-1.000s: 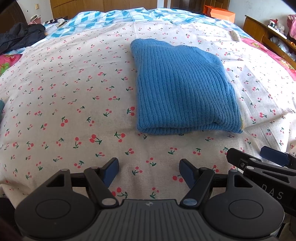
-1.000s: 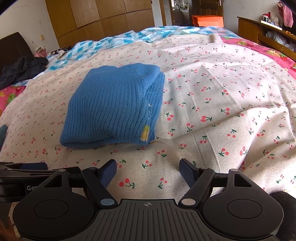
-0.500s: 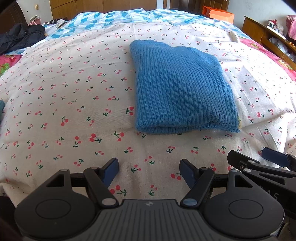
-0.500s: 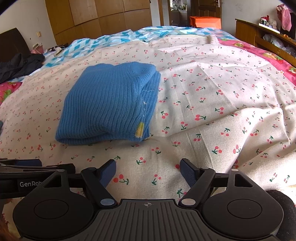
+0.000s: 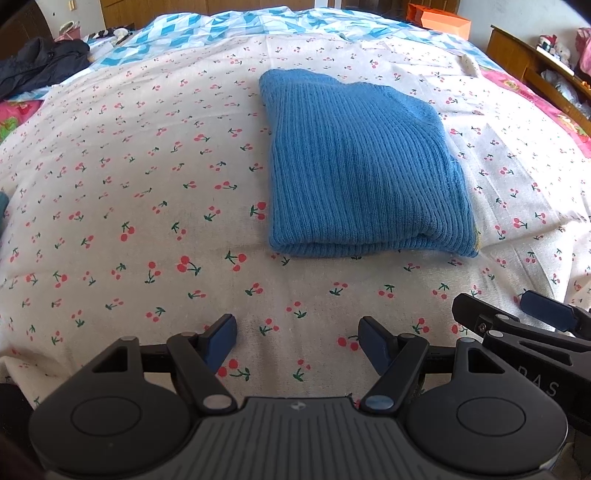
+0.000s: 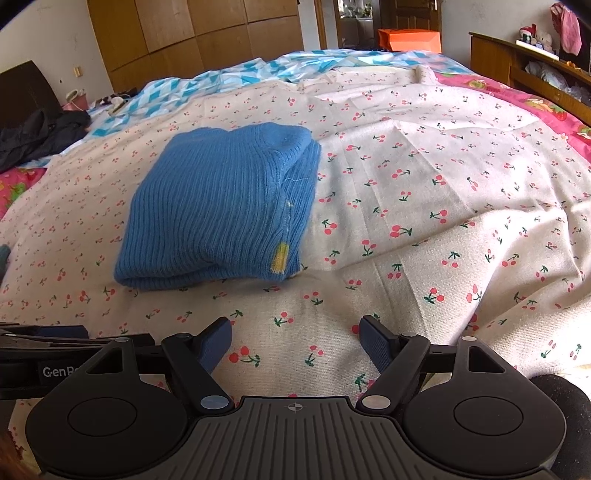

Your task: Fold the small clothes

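Note:
A blue ribbed knit garment (image 5: 362, 170) lies folded into a thick rectangle on the cherry-print sheet (image 5: 147, 192). It also shows in the right wrist view (image 6: 221, 210), with a yellow tag at its near right corner. My left gripper (image 5: 297, 341) is open and empty, above the sheet near the bed's front edge, short of the garment. My right gripper (image 6: 295, 341) is open and empty, just right of the left one, which shows in the right wrist view (image 6: 55, 339). The right gripper also shows in the left wrist view (image 5: 517, 321).
A blue-and-white patterned quilt (image 5: 229, 26) lies at the far end of the bed. Dark clothes (image 5: 40, 62) are piled at the far left. An orange box (image 6: 408, 38) and a wooden shelf unit (image 6: 535, 62) stand at the back right.
Both grippers have pulled back slightly from the folded garment and lifted a little. The garment has not moved.

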A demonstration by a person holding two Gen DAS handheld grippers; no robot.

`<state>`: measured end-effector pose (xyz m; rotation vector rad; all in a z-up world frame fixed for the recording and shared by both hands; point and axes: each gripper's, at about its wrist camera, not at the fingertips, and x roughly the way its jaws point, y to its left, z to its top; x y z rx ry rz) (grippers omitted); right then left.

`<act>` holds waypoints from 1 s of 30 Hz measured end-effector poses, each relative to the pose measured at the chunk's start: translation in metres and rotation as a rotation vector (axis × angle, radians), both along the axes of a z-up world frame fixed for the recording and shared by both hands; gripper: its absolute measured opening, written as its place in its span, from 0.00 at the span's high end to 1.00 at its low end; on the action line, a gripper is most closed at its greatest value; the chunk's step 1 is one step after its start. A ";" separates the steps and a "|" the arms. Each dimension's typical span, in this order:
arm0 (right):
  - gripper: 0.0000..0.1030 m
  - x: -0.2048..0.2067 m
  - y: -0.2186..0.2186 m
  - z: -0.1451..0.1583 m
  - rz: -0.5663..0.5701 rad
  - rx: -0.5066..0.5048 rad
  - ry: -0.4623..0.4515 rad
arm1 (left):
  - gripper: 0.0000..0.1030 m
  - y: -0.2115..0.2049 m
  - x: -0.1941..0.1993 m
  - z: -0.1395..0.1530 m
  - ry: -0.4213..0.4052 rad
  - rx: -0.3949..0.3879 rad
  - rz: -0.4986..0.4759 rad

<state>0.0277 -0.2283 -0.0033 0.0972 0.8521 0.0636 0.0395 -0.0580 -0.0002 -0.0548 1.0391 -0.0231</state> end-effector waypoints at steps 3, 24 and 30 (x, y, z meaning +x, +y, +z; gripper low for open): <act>0.25 0.000 0.000 0.000 -0.001 0.003 0.001 | 0.26 -0.001 0.000 0.000 0.004 0.002 0.000; 0.23 -0.001 -0.001 0.000 -0.017 0.015 0.011 | 0.23 0.001 0.002 -0.001 0.028 -0.008 0.003; 0.23 -0.001 -0.001 0.000 -0.020 0.008 0.011 | 0.23 0.000 0.002 -0.001 0.024 -0.002 -0.001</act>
